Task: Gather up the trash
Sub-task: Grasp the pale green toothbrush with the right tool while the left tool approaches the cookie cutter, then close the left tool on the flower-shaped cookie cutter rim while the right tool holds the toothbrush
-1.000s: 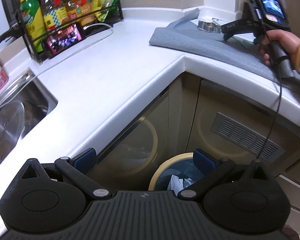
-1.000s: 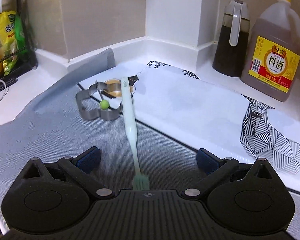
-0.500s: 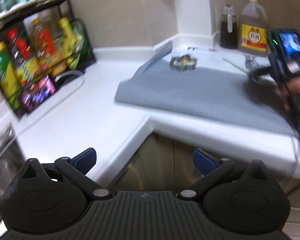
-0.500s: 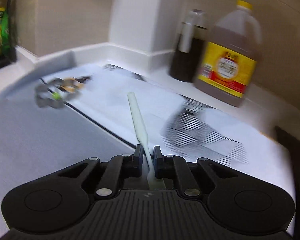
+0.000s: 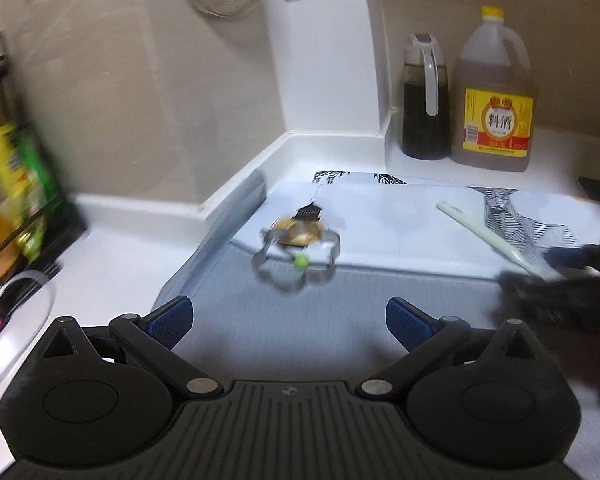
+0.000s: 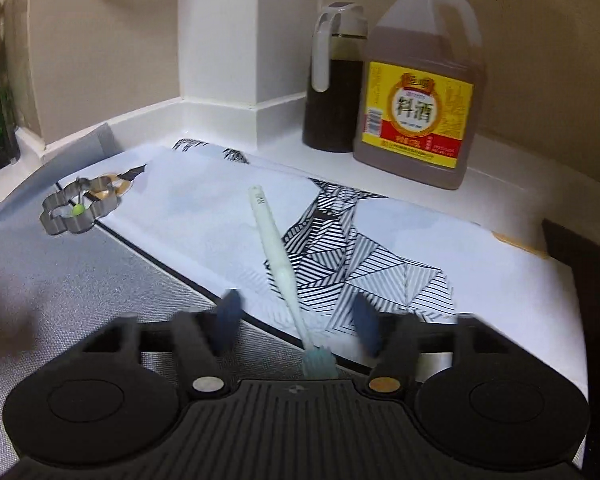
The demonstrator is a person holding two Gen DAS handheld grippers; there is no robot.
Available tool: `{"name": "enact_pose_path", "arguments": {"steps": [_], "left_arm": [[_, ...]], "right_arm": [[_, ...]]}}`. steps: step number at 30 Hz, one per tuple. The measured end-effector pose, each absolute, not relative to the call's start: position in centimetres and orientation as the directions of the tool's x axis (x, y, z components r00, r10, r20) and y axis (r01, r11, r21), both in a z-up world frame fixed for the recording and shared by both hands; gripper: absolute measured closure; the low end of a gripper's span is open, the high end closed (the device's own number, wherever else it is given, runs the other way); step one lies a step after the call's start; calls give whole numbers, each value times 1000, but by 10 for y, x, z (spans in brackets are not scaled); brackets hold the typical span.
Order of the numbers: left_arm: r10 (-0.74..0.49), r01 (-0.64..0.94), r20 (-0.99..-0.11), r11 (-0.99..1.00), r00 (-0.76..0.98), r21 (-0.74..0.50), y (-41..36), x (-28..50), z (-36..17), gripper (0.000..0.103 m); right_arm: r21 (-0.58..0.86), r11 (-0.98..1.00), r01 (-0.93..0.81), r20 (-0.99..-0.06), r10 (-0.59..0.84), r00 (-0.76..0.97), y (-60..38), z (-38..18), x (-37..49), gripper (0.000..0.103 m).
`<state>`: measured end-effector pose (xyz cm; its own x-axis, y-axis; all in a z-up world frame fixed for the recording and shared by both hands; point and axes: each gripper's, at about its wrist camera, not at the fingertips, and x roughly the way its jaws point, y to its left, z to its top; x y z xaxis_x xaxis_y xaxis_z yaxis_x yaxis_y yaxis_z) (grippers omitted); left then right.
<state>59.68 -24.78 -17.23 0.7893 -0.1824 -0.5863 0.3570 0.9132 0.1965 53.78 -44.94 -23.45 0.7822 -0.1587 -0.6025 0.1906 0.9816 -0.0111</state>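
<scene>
Right tongs (image 6: 296, 326): jaws apart and just been opening, blurred; both blue pads stand clear of the toothbrush that lies between them, neither pressing on it.
Toothbrush (image 6: 274, 248): pale green, lying flat on the patterned white mat (image 6: 500, 276); bristle head (image 6: 319, 362) nearest the right tongs, at the mat's near edge, handle tip pointing toward the back wall. In the left wrist view the same toothbrush (image 5: 484, 236) runs toward the right tongs (image 5: 556, 268), which are blurred there.
Left tongs (image 5: 286, 316): jaws wide apart, nothing between the pads, touching nothing; held above the grey cloth (image 5: 340, 320).
Grey cloth: spread on the white table (image 5: 132, 264), its far part under the patterned mat.
Flower-shaped metal ring (image 5: 298, 258): at the mat's left near corner, straddling the mat's edge and the grey cloth; a small green ball (image 5: 301, 261) sits inside it and a brown scrap (image 5: 300, 230) lies at its far side.
Dark sauce jug (image 6: 334, 80): upright at the table's back corner, beside the wall column.
Yellow-labelled bottle (image 6: 418, 84): upright, just right of the jug, apparently touching.
Rack with packets (image 5: 8, 200): left edge, blurred.
</scene>
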Motion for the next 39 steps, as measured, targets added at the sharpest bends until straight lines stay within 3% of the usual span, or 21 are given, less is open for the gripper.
{"name": "enact_pose_path", "arguments": {"steps": [11, 19, 23, 39], "left_arm": [[-176, 360, -678, 922, 714, 141, -277, 685, -207, 0], [-206, 294, -684, 956, 700, 14, -271, 708, -228, 0], [-215, 287, -629, 958, 747, 14, -270, 701, -235, 0], [-225, 295, -627, 956, 746, 8, -268, 700, -233, 0]], "right_arm": [[41, 987, 153, -632, -93, 769, -452, -237, 551, 1], [22, 986, 166, -640, -114, 760, -450, -237, 554, 0], [22, 986, 167, -640, -115, 760, -450, -236, 554, 0], [19, 980, 200, -642, -142, 754, -448, -235, 568, 0]]}}
